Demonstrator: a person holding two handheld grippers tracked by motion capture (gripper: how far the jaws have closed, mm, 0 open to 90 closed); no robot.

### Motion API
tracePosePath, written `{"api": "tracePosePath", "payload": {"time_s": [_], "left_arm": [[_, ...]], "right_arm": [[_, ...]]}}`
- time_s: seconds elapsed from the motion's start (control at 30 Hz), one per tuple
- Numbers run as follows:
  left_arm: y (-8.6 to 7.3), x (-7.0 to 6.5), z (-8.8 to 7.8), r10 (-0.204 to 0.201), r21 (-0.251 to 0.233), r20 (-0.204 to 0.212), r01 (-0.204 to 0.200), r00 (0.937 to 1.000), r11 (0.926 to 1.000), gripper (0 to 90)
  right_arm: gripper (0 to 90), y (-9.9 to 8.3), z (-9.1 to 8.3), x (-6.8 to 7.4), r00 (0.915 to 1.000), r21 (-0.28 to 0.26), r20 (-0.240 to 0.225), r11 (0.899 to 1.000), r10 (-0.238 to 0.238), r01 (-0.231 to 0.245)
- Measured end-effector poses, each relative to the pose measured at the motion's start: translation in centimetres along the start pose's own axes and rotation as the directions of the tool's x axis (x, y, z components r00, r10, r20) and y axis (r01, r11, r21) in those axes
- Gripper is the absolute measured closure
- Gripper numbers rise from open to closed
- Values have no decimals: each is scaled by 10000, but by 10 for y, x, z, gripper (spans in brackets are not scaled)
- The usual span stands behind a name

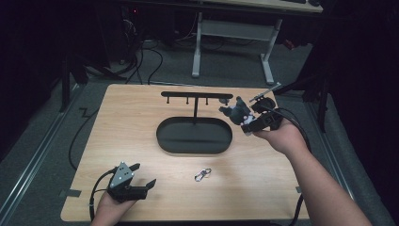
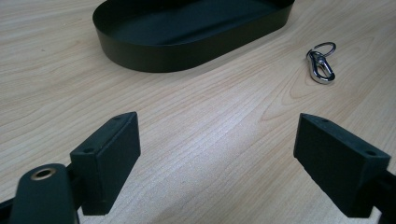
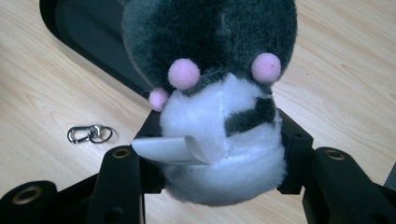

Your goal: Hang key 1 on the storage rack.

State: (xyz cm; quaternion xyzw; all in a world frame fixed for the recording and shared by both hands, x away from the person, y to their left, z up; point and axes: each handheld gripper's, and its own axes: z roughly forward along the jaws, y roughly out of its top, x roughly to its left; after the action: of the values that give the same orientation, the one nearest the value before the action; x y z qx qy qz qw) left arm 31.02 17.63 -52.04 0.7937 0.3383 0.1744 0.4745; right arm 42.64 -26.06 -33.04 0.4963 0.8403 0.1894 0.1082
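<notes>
- Plush toy (image 3: pixel 219 116): grey and white, with pink pompom spots and a white fabric tag, clamped at its white lower half between the 2 black jaws of the right tool (image 1: pixel 248 121); grey upper body sticking out past the jaw tips.
- In the high view, held off the desk (image 1: pixel 141 108) at the right end of the black hook stand (image 1: pixel 196 95), just beside the crossbar's tip and above the right rim of the black oval tray (image 1: pixel 194 135).
- Likely step: hanging the toy on 1 of the small pegs under the crossbar. No loop or cord on the toy clear enough to make out, so best checked before committing.
- Worth keeping the squeeze firm but not harder: soft filling gives, and a slack hold lets the toy swivel or slip.
- Better to approach the peg from the open end of the bar, slowly, with the toy's top turned toward the peg; a knock on the thin post could tip or slide the stand.
- White tag near the left jaw: best kept out of the way of the peg.
- Silver clip with ring (image 2: pixel 321 63): lying flat on the bare desk in front of the tray, well apart from the toy; possibly the missing hanger, in which case worth fetching first.
- Left tool (image 1: pixel 141 181): resting at the near left of the desk, jaws spread wide with nothing between them, aimed toward the tray and the clip; free to steady the tray or pick up the clip.
</notes>
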Motion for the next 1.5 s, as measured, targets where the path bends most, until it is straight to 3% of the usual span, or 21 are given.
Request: {"api": "tracePosePath", "payload": {"time_s": [0.47,0.9,1.13,1.27,1.5], "left_arm": [[-1,0,1,-42,-15,47,43,10000,10000,154],[0,-1,1,49,8,127,-49,9999,10000,155],[-1,-1,1,86,51,150,-87,9999,9999,156],[0,-1,3,113,113,173,-115,9998,9999,157],[0,-3,4,185,147,226,-189,9996,9997,157]], "right_arm": [[490,17,-1,2,9999,-225,12,9997,126,-125],[489,22,-1,4,9999,-546,26,9984,141,-139],[488,11,0,-8,9975,-557,591,9978,394,-361],[487,-3,5,-16,9963,-466,669,9977,530,-500],[484,-12,19,-17,9971,-307,557,9983,516,-499]]}}
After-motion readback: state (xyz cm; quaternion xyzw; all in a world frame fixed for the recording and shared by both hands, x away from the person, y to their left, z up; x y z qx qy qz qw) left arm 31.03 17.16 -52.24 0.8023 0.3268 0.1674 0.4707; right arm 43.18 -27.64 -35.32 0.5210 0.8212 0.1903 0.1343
